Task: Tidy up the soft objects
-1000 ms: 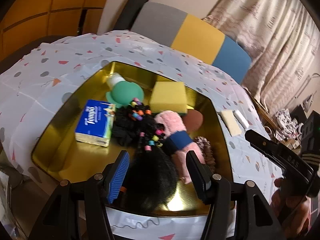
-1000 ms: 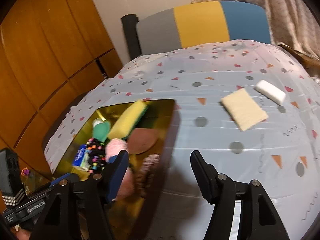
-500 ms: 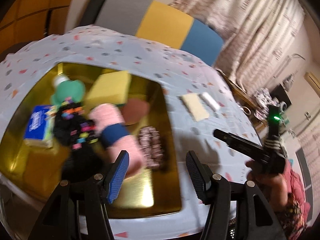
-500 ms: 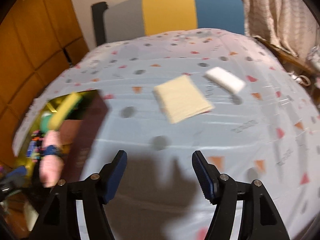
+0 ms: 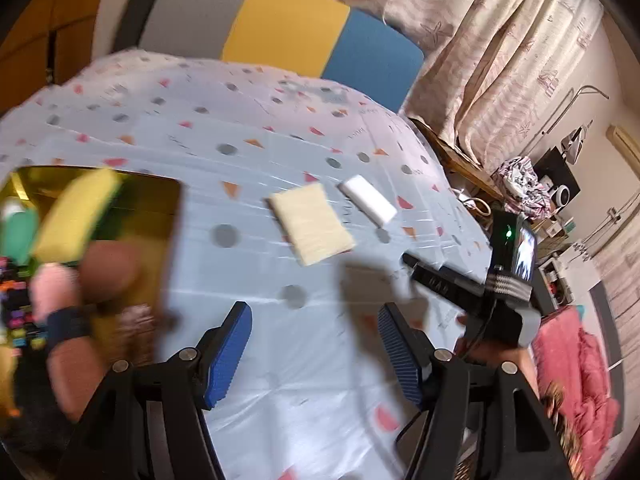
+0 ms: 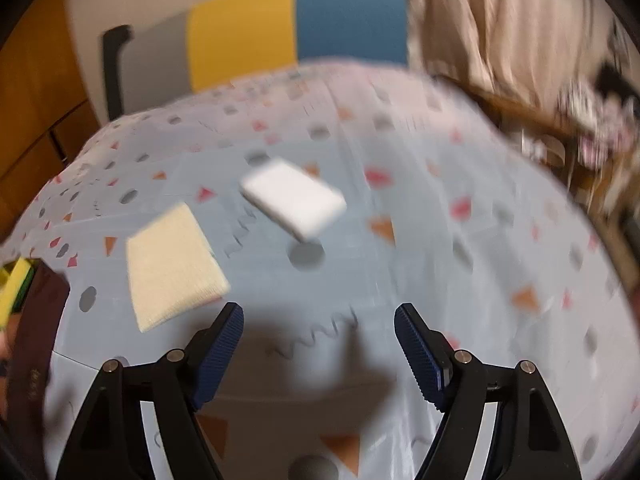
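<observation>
A cream sponge cloth [image 5: 311, 223] and a white foam block [image 5: 367, 198] lie on the patterned tablecloth; both also show in the right wrist view, cloth [image 6: 173, 266] and block [image 6: 294, 198]. A gold tray [image 5: 160, 216] at the left holds a yellow sponge [image 5: 74, 212], a pink plush [image 5: 60, 320], a brown pad [image 5: 108, 264] and a green item [image 5: 18, 232]. My left gripper [image 5: 314, 344] is open and empty over the table, near the tray's right edge. My right gripper [image 6: 318, 340] is open and empty, short of the cloth and block.
The right hand-held gripper body [image 5: 476, 292] shows at the right of the left wrist view. A grey, yellow and blue chair back [image 5: 288, 40] stands behind the table. Curtains [image 5: 500, 40] and clutter are at the right. The tray edge [image 6: 36, 320] sits at the left.
Both grippers have swung right, away from the tray. The cloth and white block now sit nearer the centre of both views. Both stayed open.
</observation>
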### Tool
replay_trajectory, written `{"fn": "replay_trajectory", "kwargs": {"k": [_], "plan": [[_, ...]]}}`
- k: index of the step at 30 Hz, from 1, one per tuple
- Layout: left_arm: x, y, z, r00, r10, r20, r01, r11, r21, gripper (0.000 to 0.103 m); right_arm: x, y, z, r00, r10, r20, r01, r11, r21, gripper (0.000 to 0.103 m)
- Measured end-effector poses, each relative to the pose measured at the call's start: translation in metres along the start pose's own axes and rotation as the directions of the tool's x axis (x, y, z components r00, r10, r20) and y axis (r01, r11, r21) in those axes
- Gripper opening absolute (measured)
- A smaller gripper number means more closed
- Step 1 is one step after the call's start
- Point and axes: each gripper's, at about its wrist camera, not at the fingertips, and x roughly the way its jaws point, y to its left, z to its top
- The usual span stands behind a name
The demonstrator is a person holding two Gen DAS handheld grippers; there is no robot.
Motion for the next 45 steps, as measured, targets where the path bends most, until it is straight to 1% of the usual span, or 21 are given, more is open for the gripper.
{"fn": "replay_trajectory", "kwargs": {"k": [3, 6, 8, 11, 13, 14, 16, 18, 21, 23, 26, 28, 30, 32, 33, 38, 42, 44, 45], "plan": [[0.034, -0.008, 0.012, 1.000, -0.020, -0.020, 0.019, 0.999, -0.028, 0.067, -0.002, -0.010, 0.004, 0.999, 0.052, -0.003, -0.051, 0.996, 0.071, 0.079], [0.069, -0.006, 0.025, 0.999, -0.013, -0.042, 0.010, 0.997, -0.073, 0.065, -0.012, -0.012, 0.009, 0.998, 0.065, 0.027, -0.067, 0.994, 0.083, 0.080], [0.091, -0.002, 0.034, 0.998, 0.026, -0.054, -0.031, 0.995, -0.092, 0.065, -0.016, -0.008, 0.011, 0.997, 0.056, 0.044, -0.059, 0.996, 0.064, 0.081], [0.118, 0.005, 0.045, 0.995, 0.060, -0.074, -0.067, 0.994, -0.090, 0.065, -0.014, -0.001, 0.013, 0.998, 0.039, 0.039, -0.041, 0.998, 0.041, 0.081], [0.133, 0.010, 0.050, 0.993, 0.060, -0.104, -0.070, 0.993, -0.100, 0.065, -0.012, -0.001, 0.012, 0.998, 0.043, 0.040, -0.045, 0.998, 0.043, 0.081], [0.143, 0.015, 0.052, 0.990, 0.069, -0.126, -0.084, 0.989, -0.119, 0.065, -0.013, 0.000, 0.012, 0.998, 0.049, 0.041, -0.051, 0.998, 0.046, 0.081], [0.153, 0.023, 0.053, 0.989, 0.042, -0.144, -0.066, 0.984, -0.163, 0.065, -0.013, -0.001, 0.013, 0.997, 0.057, 0.046, -0.060, 0.997, 0.053, 0.081], [0.154, 0.024, 0.058, 0.994, 0.016, -0.107, -0.034, 0.984, -0.172, 0.065, -0.015, -0.002, 0.014, 0.997, 0.064, 0.052, -0.067, 0.996, 0.066, 0.081], [0.162, 0.024, 0.061, 0.989, -0.091, -0.119, 0.064, 0.975, -0.214, 0.064, -0.015, -0.007, 0.015, 0.996, 0.068, 0.051, -0.073, 0.993, 0.090, 0.081], [0.167, 0.025, 0.061, 0.982, -0.147, -0.119, 0.113, 0.961, -0.251, 0.053, -0.014, -0.010, 0.015, 0.996, 0.074, 0.047, -0.079, 0.991, 0.112, 0.081], [0.174, 0.027, 0.060, 0.975, -0.193, -0.112, 0.154, 0.944, -0.291, 0.045, -0.015, -0.014, 0.015, 0.996, 0.077, 0.046, -0.082, 0.988, 0.134, 0.081], [0.177, 0.027, 0.059, 0.969, -0.220, -0.109, 0.178, 0.934, -0.311, 0.043, -0.014, -0.015, 0.015, 0.996, 0.078, 0.047, -0.084, 0.987, 0.139, 0.081], [0.179, 0.025, 0.060, 0.969, -0.221, -0.109, 0.178, 0.933, -0.312, 0.041, -0.013, -0.015, 0.015, 0.995, 0.089, 0.044, -0.094, 0.986, 0.140, 0.081], [0.179, 0.023, 0.060, 0.965, -0.240, -0.108, 0.197, 0.932, -0.305, 0.035, -0.011, -0.013, 0.015, 0.994, 0.099, 0.034, -0.103, 0.985, 0.140, 0.081], [0.181, 0.023, 0.062, 0.961, -0.253, -0.112, 0.208, 0.928, -0.310, 0.035, -0.010, -0.013, 0.014, 0.994, 0.102, 0.030, -0.105, 0.985, 0.139, 0.081], [0.194, 0.030, 0.067, 0.947, -0.308, -0.095, 0.241, 0.872, -0.426, 0.035, -0.010, -0.015, 0.014, 0.995, 0.093, 0.031, -0.096, 0.984, 0.150, 0.081], [0.204, 0.024, 0.073, 0.936, -0.342, -0.084, 0.274, 0.857, -0.436, 0.035, -0.009, -0.023, 0.015, 0.995, 0.096, 0.030, -0.100, 0.978, 0.184, 0.081], [0.205, 0.022, 0.075, 0.925, -0.374, -0.061, 0.310, 0.839, -0.447, 0.035, -0.008, -0.024, 0.015, 0.994, 0.103, 0.029, -0.107, 0.974, 0.198, 0.081], [0.206, 0.022, 0.077, 0.917, -0.396, -0.041, 0.336, 0.824, -0.456, 0.035, -0.008, -0.025, 0.015, 0.994, 0.106, 0.029, -0.110, 0.973, 0.203, 0.081]]}}
